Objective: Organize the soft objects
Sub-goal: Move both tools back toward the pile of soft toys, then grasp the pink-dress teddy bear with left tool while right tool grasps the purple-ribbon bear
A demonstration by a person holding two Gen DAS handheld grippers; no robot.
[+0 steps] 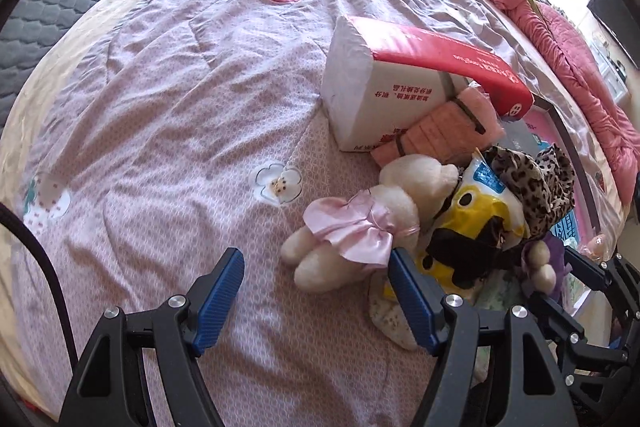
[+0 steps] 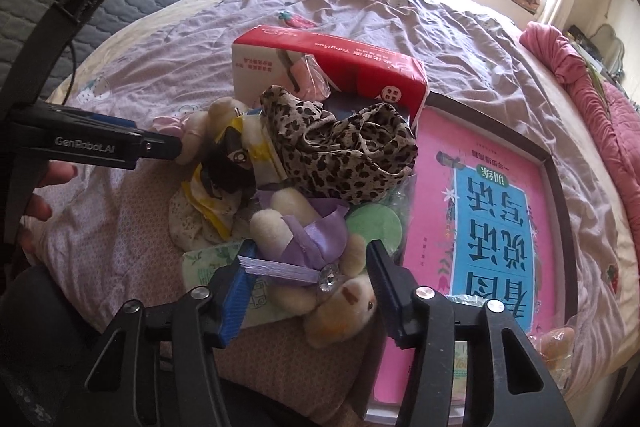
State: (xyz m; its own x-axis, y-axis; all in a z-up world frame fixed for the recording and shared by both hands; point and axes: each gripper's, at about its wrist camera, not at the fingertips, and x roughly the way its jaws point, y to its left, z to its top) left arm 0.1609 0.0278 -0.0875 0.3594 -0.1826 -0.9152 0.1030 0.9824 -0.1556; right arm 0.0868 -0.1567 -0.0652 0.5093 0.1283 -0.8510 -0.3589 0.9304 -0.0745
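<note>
A cream plush bear in a pink satin dress (image 1: 360,223) lies on the lilac bedspread (image 1: 180,107). Its legs reach between the blue pads of my left gripper (image 1: 318,291), which stands open and does not touch it. A second plush bear in a purple dress (image 2: 304,247) lies head toward the camera between the pads of my right gripper (image 2: 310,287). The pads sit close beside its body and purple ribbon without visibly squeezing it. Behind it lie a leopard-print scarf (image 2: 340,151) and a yellow and black bag (image 2: 224,163).
A red and white carton (image 1: 400,79) stands behind the pile with a folded peach cloth (image 1: 440,127) against it. A pink book in a dark tray (image 2: 488,219) lies to the right. A rolled pink quilt (image 1: 560,47) lines the bed's right edge. A hand (image 2: 48,187) shows at left.
</note>
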